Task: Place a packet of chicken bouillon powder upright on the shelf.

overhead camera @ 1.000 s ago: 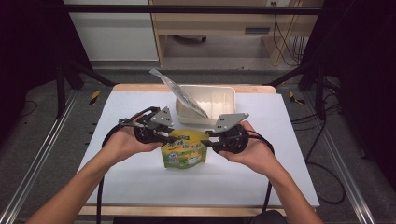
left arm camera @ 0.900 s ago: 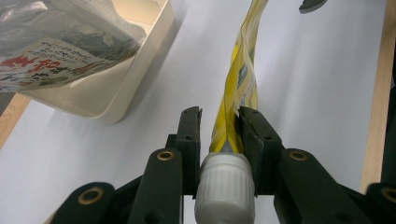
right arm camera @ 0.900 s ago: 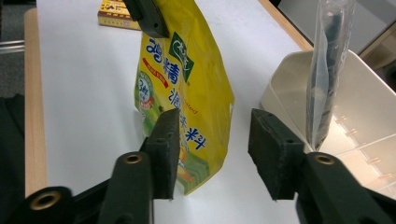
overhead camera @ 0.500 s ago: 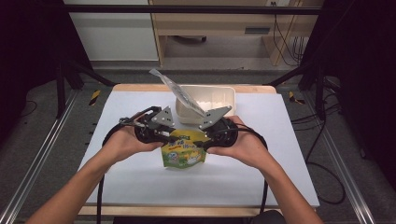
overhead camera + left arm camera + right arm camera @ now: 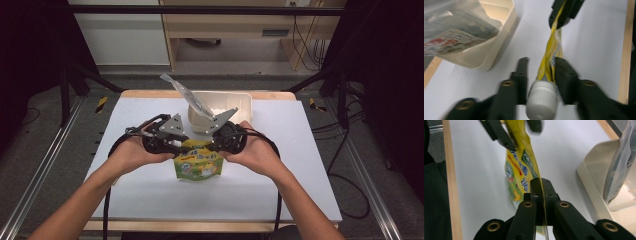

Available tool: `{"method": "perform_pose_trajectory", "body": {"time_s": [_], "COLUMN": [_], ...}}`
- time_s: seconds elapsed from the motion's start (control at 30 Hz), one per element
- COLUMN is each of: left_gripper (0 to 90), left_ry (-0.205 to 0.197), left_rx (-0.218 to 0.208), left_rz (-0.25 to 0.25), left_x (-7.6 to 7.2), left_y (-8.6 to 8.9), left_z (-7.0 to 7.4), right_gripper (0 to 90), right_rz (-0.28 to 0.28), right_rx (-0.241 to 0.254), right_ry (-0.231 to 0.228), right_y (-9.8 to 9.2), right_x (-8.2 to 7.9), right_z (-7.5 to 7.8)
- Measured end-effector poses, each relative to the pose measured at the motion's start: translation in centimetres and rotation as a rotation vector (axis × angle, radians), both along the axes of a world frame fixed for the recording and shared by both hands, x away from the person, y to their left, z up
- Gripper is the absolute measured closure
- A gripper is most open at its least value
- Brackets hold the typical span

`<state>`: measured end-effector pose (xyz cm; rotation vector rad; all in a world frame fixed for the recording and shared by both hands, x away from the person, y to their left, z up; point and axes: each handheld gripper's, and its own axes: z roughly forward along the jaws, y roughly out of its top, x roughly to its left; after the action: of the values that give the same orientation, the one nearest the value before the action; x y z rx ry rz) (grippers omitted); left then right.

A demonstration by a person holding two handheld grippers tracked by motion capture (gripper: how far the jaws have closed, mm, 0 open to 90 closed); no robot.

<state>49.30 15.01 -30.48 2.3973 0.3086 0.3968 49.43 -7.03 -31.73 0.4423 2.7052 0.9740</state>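
Note:
A yellow-green spouted drink pouch hangs upright between both grippers over the white table. My right gripper is shut on the pouch's side edge; in the right gripper view its jaws pinch the thin seam of the pouch. My left gripper has just been opening its jaws. In the left gripper view they stand apart around the pouch's top and white cap, with a gap beside the left jaw.
A cream plastic bin stands just behind the grippers, and a clear printed bag leans out of it to the left. The table's wooden edge runs close by. Black frame rails flank the table.
My right gripper has moved in toward the left one and closed on the pouch's edge. The left hand has stayed where it was, with the pouch still between the two.

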Motion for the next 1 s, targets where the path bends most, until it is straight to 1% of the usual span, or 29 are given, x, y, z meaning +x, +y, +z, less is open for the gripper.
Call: {"method": "perform_pose_trajectory", "body": {"time_s": [0.07,0.1,0.13,0.17,0.2,0.33,0.37,0.4,0.43,0.47,0.5,0.53,0.63,0.67,0.73,0.8,0.9,0.93,1.0], "left_gripper": [34.4,28.6,25.8,23.6,19.8,11.6,11.1,10.3,9.4,8.7,8.7,8.5,7.8,7.8,7.1,7.0,6.9,6.9,7.0], "left_ry": [-0.032,-0.035,-0.036,-0.049,-0.053,-0.046,-0.048,-0.048,-0.037,-0.036,-0.036,-0.042,-0.033,-0.034,-0.027,-0.031,-0.020,-0.019,-0.030], "left_rx": [-0.044,-0.073,-0.093,-0.089,-0.094,-0.101,-0.103,-0.103,-0.101,-0.100,-0.100,-0.101,-0.142,-0.146,-0.149,-0.149,-0.178,-0.178,-0.163], "left_rz": [0.030,0.042,0.052,0.064,0.084,0.151,0.168,0.168,0.199,0.216,0.216,0.248,0.273,0.277,0.283,0.294,0.317,0.326,0.347], "left_x": [-0.2,-0.4,-0.5,-0.6,-0.7,-1.0,-1.0,-1.0,-1.0,-1.1,-1.1,-1.2,-1.4,-1.4,-1.5,-1.6,-1.7,-1.8,-2.0], "left_y": [0.6,0.8,1.1,1.5,1.7,2.6,2.8,2.8,3.1,3.2,3.2,3.3,3.4,3.4,3.4,3.5,3.6,3.6,3.7], "left_z": [0.3,0.4,0.3,0.3,0.0,-1.6,-2.0,-2.0,-2.9,-3.4,-3.4,-4.2,-5.4,-5.9,-6.9,-7.8,-9.0,-9.4,-10.2], "right_gripper": [90.0,90.0,90.0,90.0,90.0,90.0,90.0,90.0,90.0,90.0,90.0,90.0,90.0,90.0,90.0,90.0,90.0,90.0,90.0], "right_rz": [-0.014,-0.020,-0.031,-0.046,-0.058,-0.113,-0.128,-0.141,-0.155,-0.164,-0.183,-0.194,-0.234,-0.242,-0.278,-0.313,-0.349,-0.363,-0.389], "right_rx": [-0.013,-0.014,-0.014,-0.009,-0.004,0.023,0.028,0.029,0.033,0.033,0.037,0.040,0.034,0.034,0.031,0.034,0.030,0.026,0.019], "right_ry": [-0.001,-0.004,-0.003,-0.003,0.000,0.018,0.024,0.025,0.029,0.027,0.032,0.031,0.034,0.032,0.029,0.027,0.027,0.027,0.026], "right_y": [-0.3,-0.6,-1.0,-1.4,-1.8,-3.9,-4.4,-4.9,-5.4,-5.9,-6.3,-6.8,-8.1,-8.5,-9.4,-10.2,-11.0,-11.3,-11.6], "right_x": [-0.3,-0.4,-0.6,-0.7,-0.8,-0.7,-0.7,-0.6,-0.6,-0.5,-0.5,-0.5,-0.4,-0.3,-0.3,-0.3,-0.2,-0.1,0.2], "right_z": [0.4,0.6,0.8,1.1,1.3,2.0,2.2,2.3,2.4,2.5,2.6,2.7,3.1,3.2,3.4,3.8,4.2,4.3,4.6]}}
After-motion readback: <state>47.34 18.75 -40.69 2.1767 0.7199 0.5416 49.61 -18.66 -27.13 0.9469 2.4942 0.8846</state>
